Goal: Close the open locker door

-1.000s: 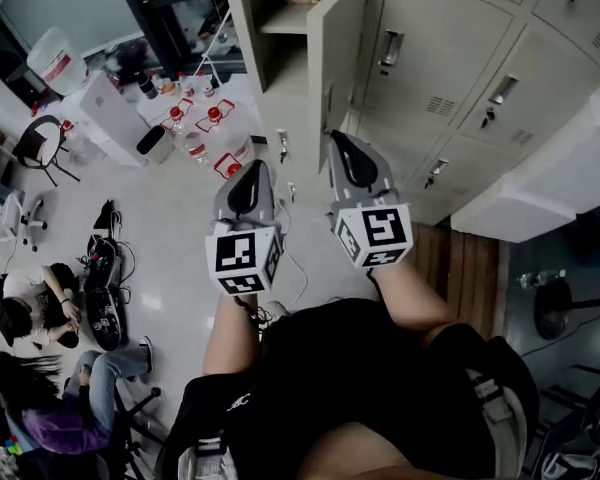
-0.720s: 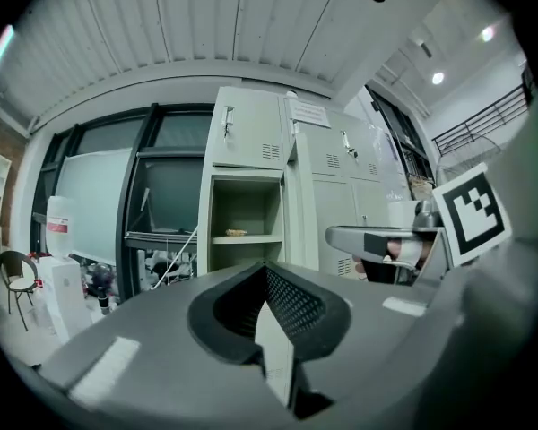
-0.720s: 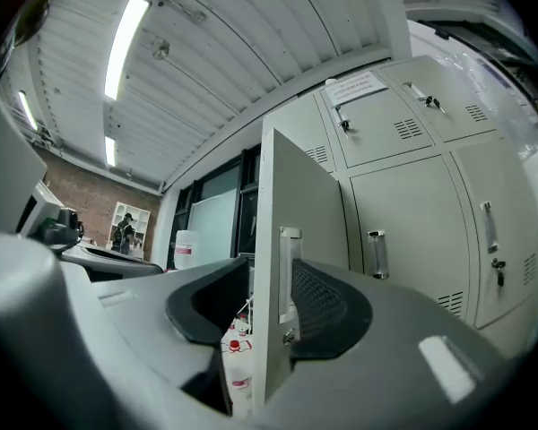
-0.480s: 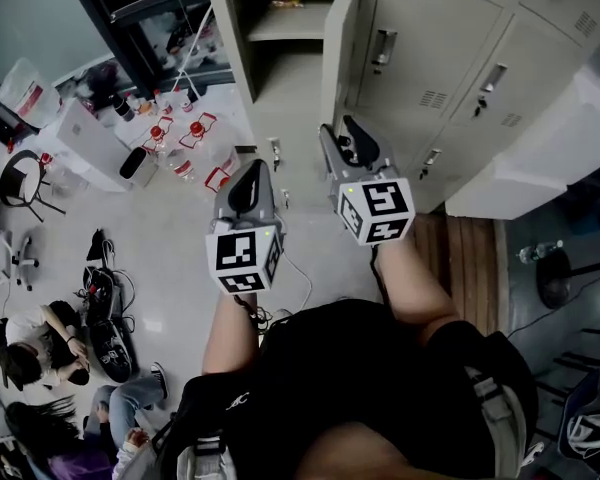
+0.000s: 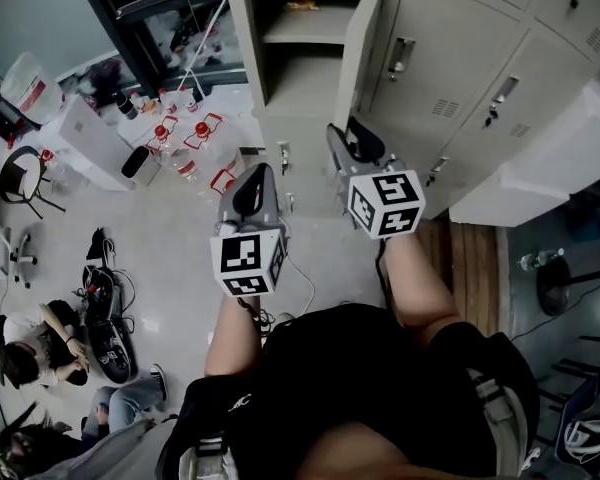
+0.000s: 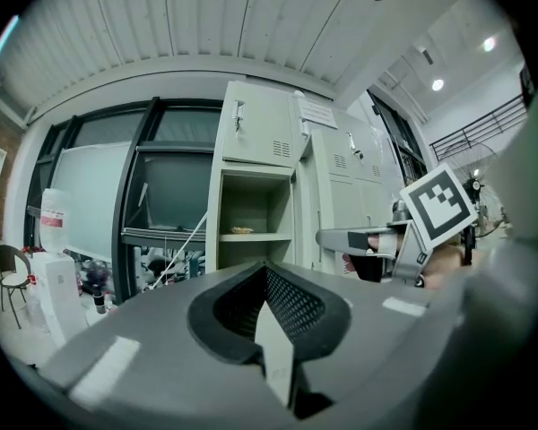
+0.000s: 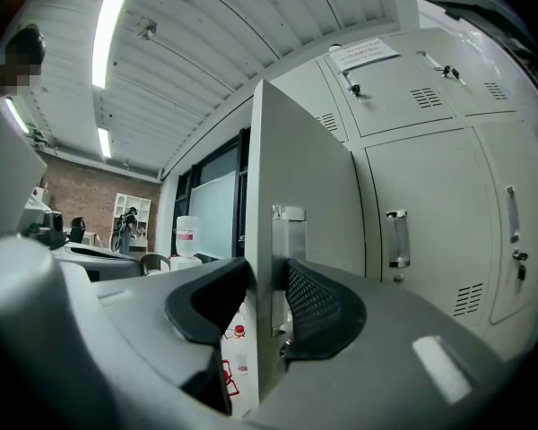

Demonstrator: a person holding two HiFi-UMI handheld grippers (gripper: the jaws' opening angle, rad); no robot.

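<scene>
The pale grey locker door [image 5: 363,48] stands open, swung out from its compartment [image 5: 300,53] with a shelf inside. My right gripper [image 5: 343,134] reaches up to the door's free edge. In the right gripper view the door [image 7: 300,177] runs edge-on between the jaws of my right gripper [image 7: 267,307], which stand wide apart on either side of it near the latch plate [image 7: 287,240]. My left gripper [image 5: 259,176] hangs lower and to the left, shut and holding nothing, and in its own view my left gripper [image 6: 267,271] points at the open compartment [image 6: 247,213].
Closed lockers [image 5: 450,78] fill the right. On the floor at left are red-capped bottles [image 5: 185,138], a white box [image 5: 90,133], cables and bags. Seated people [image 5: 20,348] are at the far left. A large window [image 6: 90,195] lies left of the lockers.
The head view has shifted slightly. My right gripper has kept its place at the door's free edge, and the door now looks a little nearer the locker row. The left gripper has hardly moved.
</scene>
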